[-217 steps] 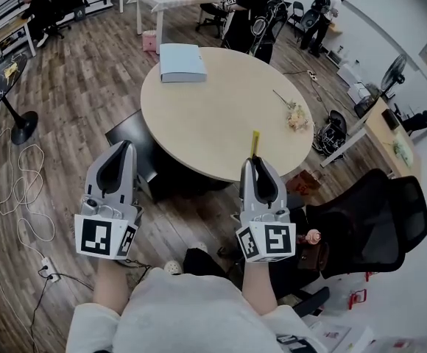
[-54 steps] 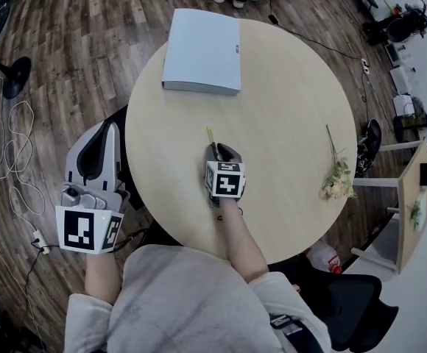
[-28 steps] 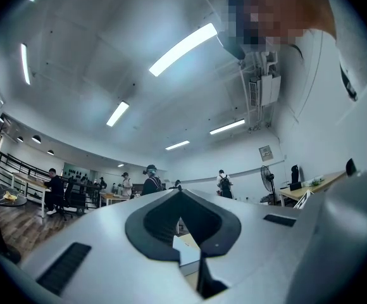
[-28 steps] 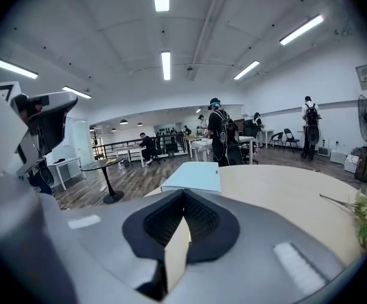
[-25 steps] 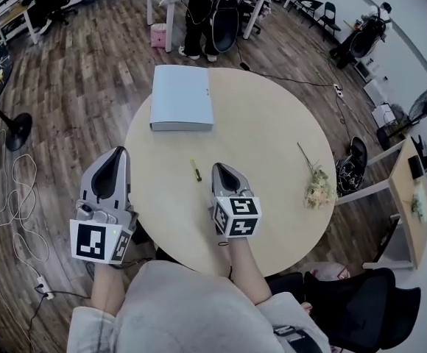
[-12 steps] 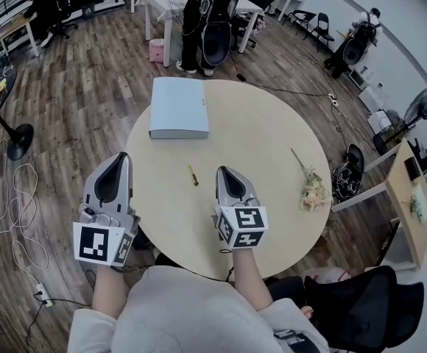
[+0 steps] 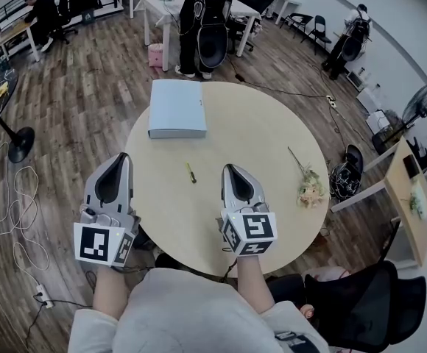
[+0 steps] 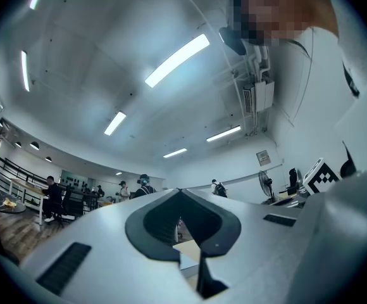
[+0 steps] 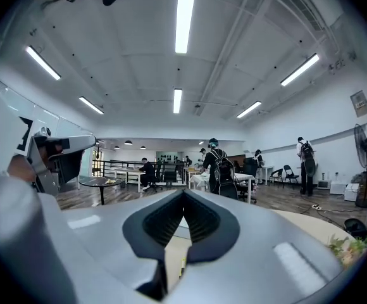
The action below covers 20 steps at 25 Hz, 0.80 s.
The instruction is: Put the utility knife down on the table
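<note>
The knife (image 7: 191, 172) now lies flat on the table (image 7: 272, 123), left of centre and pointing roughly away from the person. 8.7 s ago it stood upright in the right gripper (image 7: 228, 168). 2.2 s ago that gripper was low over the tabletop with the knife still in it. By 1.0 s ago the knife was down, and it has kept the same place since. The right gripper has drawn back toward the near edge and is clear of the knife, which lies just to its left and slightly ahead.

Right gripper: jaws together at the tips, nothing between them. Left gripper (image 7: 123, 156): jaws together, nothing between them. It hangs off the table's left edge over the floor, much as in the earlier frames.

A flat pale-blue box (image 7: 177, 109) sits closed at the far left of the table, so its contents cannot be seen. It is well apart from the knife. A dried flower sprig (image 7: 308, 186) lies near the right edge.

Around the table: a person (image 7: 202, 13) stands beyond the far side. Cables (image 7: 7, 197) lie on the wood floor at left, and a black chair (image 7: 368, 300) stands at lower right. Nothing lies between either gripper and the knife.
</note>
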Each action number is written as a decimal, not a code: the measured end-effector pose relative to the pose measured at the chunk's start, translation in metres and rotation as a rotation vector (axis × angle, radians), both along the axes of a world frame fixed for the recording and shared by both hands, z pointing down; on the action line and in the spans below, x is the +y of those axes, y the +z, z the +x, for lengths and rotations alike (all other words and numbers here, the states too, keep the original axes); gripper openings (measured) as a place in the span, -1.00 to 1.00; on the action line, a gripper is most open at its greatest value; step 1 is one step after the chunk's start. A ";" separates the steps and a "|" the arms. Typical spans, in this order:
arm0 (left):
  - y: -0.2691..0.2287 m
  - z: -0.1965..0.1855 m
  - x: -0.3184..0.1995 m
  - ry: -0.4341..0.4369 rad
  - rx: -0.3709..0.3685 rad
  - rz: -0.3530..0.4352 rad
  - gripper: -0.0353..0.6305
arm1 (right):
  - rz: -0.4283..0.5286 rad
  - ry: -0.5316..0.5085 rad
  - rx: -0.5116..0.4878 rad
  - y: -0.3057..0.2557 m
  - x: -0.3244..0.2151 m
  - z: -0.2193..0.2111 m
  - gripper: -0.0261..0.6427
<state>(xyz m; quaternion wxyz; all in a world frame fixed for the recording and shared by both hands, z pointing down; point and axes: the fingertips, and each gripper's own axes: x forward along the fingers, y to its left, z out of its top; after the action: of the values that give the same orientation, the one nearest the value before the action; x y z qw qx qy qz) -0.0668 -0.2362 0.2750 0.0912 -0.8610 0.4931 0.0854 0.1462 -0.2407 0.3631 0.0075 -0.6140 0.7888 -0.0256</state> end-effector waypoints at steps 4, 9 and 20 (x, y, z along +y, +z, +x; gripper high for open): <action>-0.002 0.001 0.007 0.003 0.002 0.006 -0.87 | 0.044 0.000 0.010 -0.017 0.012 0.000 -0.89; -0.003 0.001 0.019 0.005 0.009 0.015 -0.87 | 0.085 0.000 0.020 -0.029 0.030 0.001 -0.89; -0.007 0.004 0.038 0.021 0.017 0.025 -0.87 | 0.146 0.034 0.017 -0.045 0.060 0.009 -0.89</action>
<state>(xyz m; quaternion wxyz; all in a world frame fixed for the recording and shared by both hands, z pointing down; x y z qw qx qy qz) -0.0624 -0.1982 0.2677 0.0970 -0.8642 0.4835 0.0997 0.1548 -0.1808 0.3177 0.0459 -0.6255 0.7780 0.0373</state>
